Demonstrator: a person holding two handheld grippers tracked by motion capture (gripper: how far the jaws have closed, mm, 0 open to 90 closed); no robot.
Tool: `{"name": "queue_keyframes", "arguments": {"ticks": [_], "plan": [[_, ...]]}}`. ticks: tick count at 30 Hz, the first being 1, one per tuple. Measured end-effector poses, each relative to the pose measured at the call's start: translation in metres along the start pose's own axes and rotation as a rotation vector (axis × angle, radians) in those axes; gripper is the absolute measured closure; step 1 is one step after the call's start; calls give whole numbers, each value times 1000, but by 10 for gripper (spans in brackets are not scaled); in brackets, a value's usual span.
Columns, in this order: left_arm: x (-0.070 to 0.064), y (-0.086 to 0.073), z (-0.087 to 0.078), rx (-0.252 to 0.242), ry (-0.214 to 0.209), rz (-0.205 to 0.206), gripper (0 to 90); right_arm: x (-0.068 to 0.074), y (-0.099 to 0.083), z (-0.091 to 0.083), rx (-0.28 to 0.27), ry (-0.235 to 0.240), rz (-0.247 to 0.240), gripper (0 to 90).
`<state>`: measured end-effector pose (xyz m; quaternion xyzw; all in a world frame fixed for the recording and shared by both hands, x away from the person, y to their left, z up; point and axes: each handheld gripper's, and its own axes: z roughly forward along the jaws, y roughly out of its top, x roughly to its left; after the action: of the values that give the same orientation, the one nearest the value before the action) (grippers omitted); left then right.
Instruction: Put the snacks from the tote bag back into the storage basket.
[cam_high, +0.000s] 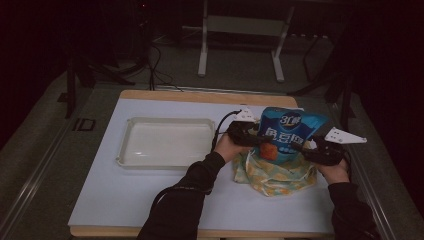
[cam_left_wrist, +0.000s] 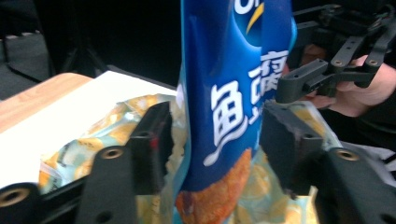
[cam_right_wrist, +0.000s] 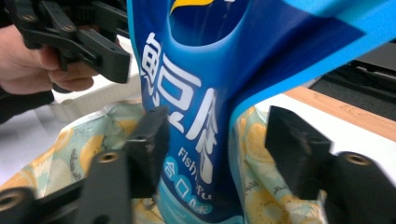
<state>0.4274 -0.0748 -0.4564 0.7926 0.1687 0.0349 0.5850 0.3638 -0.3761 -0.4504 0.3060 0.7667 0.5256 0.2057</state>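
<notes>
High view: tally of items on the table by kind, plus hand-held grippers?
Blue snack bag: 1
Yellow-patterned bag: 1
White tray: 1
Hand-held grippers: 2, left hand-held gripper and right hand-held gripper, each with jaws open around the blue snack bag
Total: 5

A shallow, cream-white rectangular plastic tray (cam_high: 165, 141) lies on the left half of the bench, well apart from the bench's front edge, with its long side running left to right. Its inside is bare. The bench (cam_high: 125, 195) is a pale wooden board covered by a flat white sheet; a strip of bare wood shows along its far edge and along the near edge. Beyond the bench, on the dark grey carpeted floor (cam_high: 240, 70), stands a light grey metal frame (cam_high: 240, 30) with two upright legs ending in feet. Black cables (cam_high: 157, 67) trail over the floor to the left of that frame.
</notes>
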Motion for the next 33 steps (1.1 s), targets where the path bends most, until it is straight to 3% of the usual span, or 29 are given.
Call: {"name": "queue_keyframes", "arguments": {"ticks": [3, 7, 16, 22, 33], "plan": [[-2, 1, 4, 4, 8, 6, 512, -2, -1, 1, -2, 2, 8, 519], [2, 0, 3, -1, 22, -8, 641, -2, 0, 2, 13, 0, -4, 640], [-1, 4, 7, 30, 41, 8, 712, 1, 3, 3, 38, 2, -15, 770], [-4, 6, 8, 50, 56, 12, 820, 5, 7, 6, 58, -49, -38, 817], [-6, 14, 8, 45, 63, -4, 852, 5, 11, 4, 66, -72, -30, 848]]}}
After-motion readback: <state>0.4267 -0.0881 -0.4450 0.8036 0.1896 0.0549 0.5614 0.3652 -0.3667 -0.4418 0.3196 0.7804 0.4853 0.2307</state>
